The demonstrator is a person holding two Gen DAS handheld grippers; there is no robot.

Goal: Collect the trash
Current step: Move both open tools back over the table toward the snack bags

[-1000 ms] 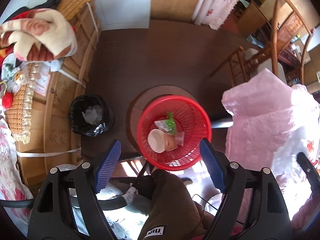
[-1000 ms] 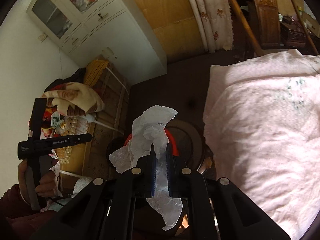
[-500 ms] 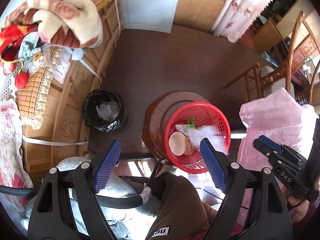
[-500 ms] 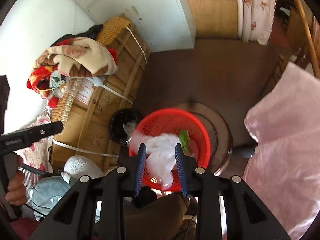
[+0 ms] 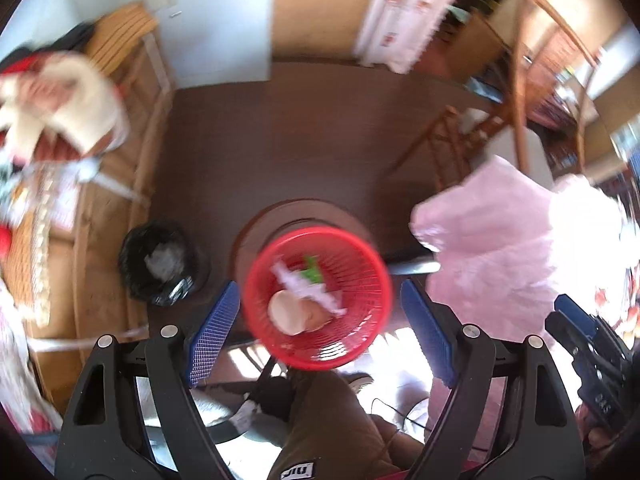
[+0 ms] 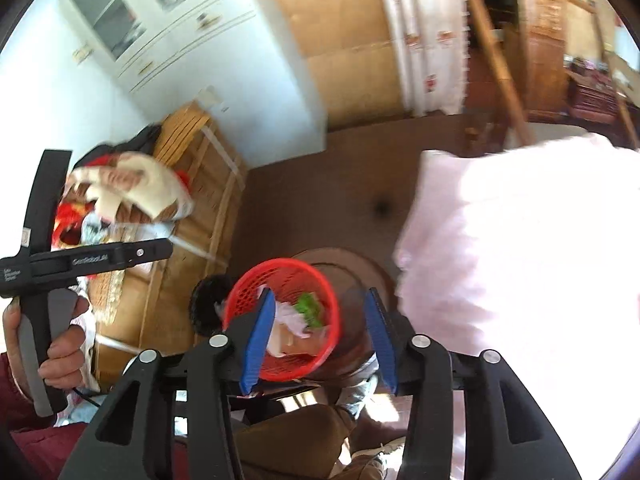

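since a second ago the crumpled white paper has left your right gripper and now lies inside the red basket, draped over a pale cup beside a green wrapper. your right jaws have just been opening; they stand partly apart with nothing between the blue pads, the basket showing through the gap.

your left gripper hangs above the same basket with its jaws wide and empty, framing the rim on either side.

only your left wrist view looks straight down into the basket, and it also shows the black-lined bin whole on the dark floor to the left, well apart from the basket, plus the tip of your right gripper at the far right edge. only your right wrist view shows your left hand wrapped round the left gripper's handle, and the white cabinet high on the wall. both views catch the pink bedcover on the right; both are blurred.
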